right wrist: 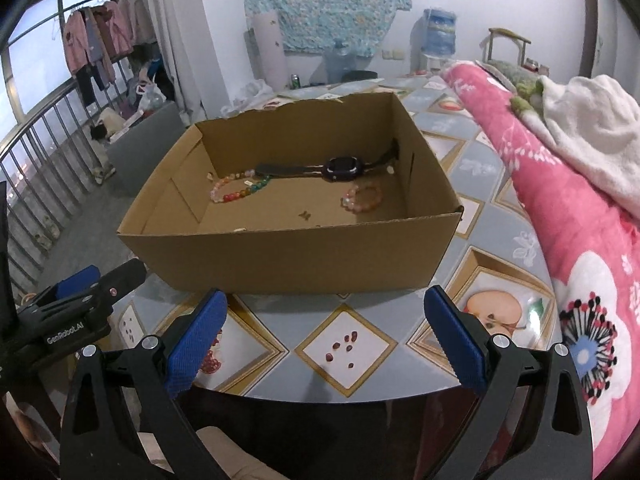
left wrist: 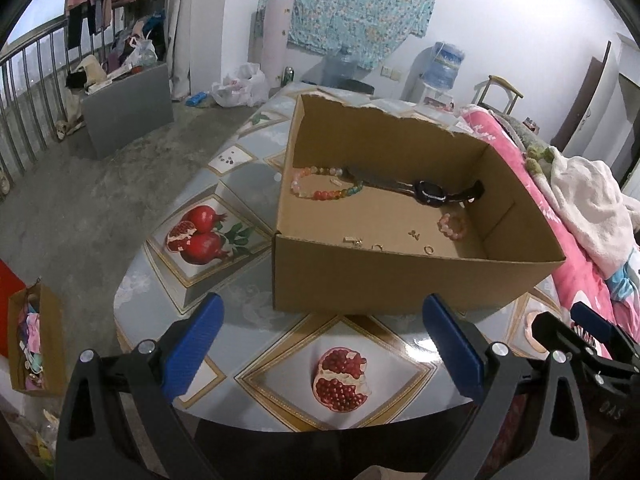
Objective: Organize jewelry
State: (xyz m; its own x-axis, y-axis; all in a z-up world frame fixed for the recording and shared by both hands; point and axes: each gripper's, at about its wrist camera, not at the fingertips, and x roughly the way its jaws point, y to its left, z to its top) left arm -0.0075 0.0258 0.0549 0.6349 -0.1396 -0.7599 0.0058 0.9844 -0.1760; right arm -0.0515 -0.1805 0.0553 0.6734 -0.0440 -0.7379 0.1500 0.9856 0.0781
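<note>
An open cardboard box stands on the fruit-patterned table. Inside it lie a multicoloured bead bracelet, a black watch, a pink bead bracelet and small gold pieces near the front wall. My left gripper hovers open and empty just in front of the box. To its right, my right gripper is also open and empty before the box's near wall. Neither touches the box.
A pink flowered blanket with white cloth on it is heaped along the table's right side. The table's near edge is just under the grippers. A small carton of items and a grey panel stand on the floor at left.
</note>
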